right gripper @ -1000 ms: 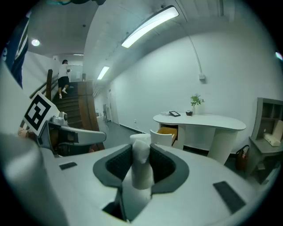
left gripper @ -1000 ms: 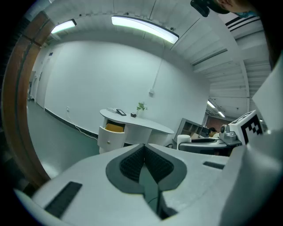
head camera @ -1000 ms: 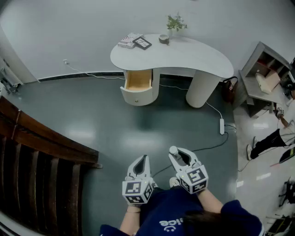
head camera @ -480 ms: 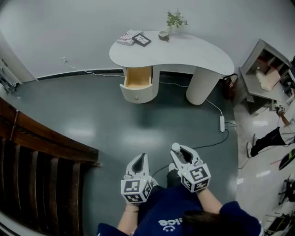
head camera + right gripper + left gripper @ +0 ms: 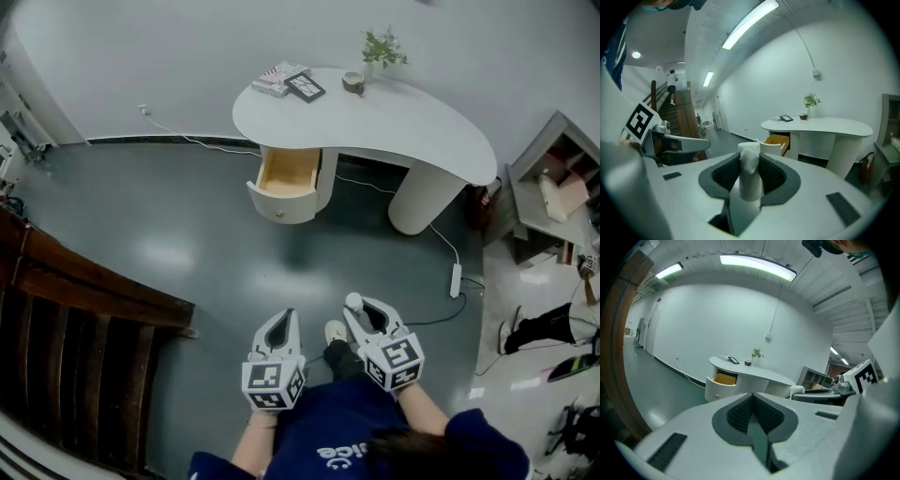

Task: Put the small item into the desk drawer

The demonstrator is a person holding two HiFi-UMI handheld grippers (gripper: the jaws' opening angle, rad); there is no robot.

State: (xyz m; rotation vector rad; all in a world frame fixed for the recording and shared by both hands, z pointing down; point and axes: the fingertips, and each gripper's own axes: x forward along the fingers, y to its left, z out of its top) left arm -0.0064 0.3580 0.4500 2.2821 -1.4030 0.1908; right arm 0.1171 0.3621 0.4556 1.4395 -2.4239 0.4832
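A glossy dark floor (image 5: pixel 187 225) runs up to a white wall. Well short of the desk (image 5: pixel 403 117), the left gripper (image 5: pixel 283 317) has its 2 jaws pressed together with nothing between them. Beside it, the right gripper (image 5: pixel 362 309) clamps a small white item (image 5: pixel 353 302), upright between its pads. Under the desk's left end, 1 drawer (image 5: pixel 286 173) stands pulled open. A potted plant (image 5: pixel 382 47) sits at the desk's far edge.

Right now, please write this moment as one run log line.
position: away from white desk | right gripper: shut on small white item | left gripper: shut, empty | desk drawer: open
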